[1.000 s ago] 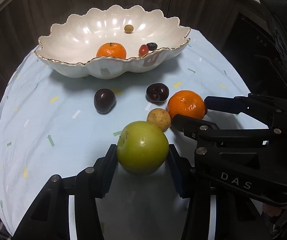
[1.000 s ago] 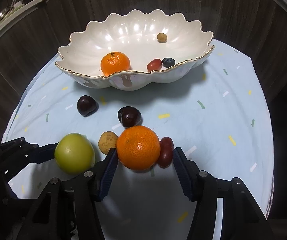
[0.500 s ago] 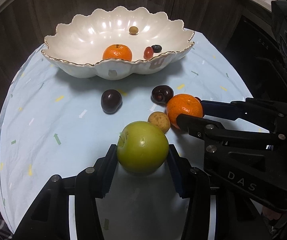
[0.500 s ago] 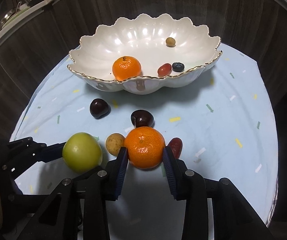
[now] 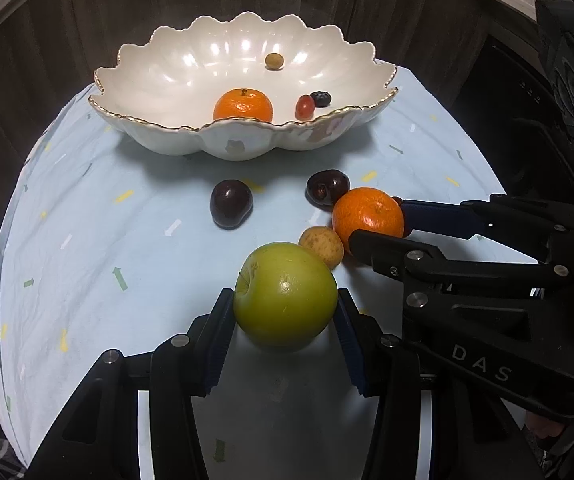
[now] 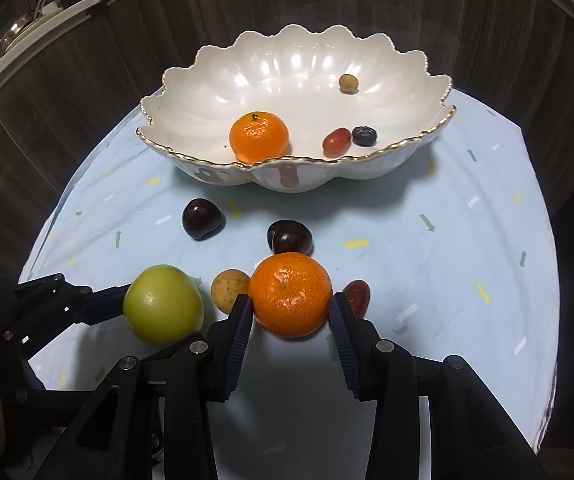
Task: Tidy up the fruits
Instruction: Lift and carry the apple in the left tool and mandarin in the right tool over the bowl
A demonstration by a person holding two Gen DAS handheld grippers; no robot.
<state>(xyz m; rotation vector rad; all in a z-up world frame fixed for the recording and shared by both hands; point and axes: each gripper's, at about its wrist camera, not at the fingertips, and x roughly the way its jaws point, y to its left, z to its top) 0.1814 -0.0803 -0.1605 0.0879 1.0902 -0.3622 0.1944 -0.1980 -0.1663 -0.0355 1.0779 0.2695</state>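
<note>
dark wood wall [image 6: 487, 20], shelf cookware [image 6: 19, 32]

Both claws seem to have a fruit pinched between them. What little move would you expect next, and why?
Probably a short lift straight up. The left gripper is shut on the green apple and the right gripper on the mandarin, so both look ready to go over the rim of the white bowl, where other fruit already lies.

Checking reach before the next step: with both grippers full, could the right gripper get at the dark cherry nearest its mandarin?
Probably not as things stand. The right gripper is shut on the mandarin, which sits directly in front of that cherry, blocking the approach. It would need to drop the mandarin in the bowl first.
</note>
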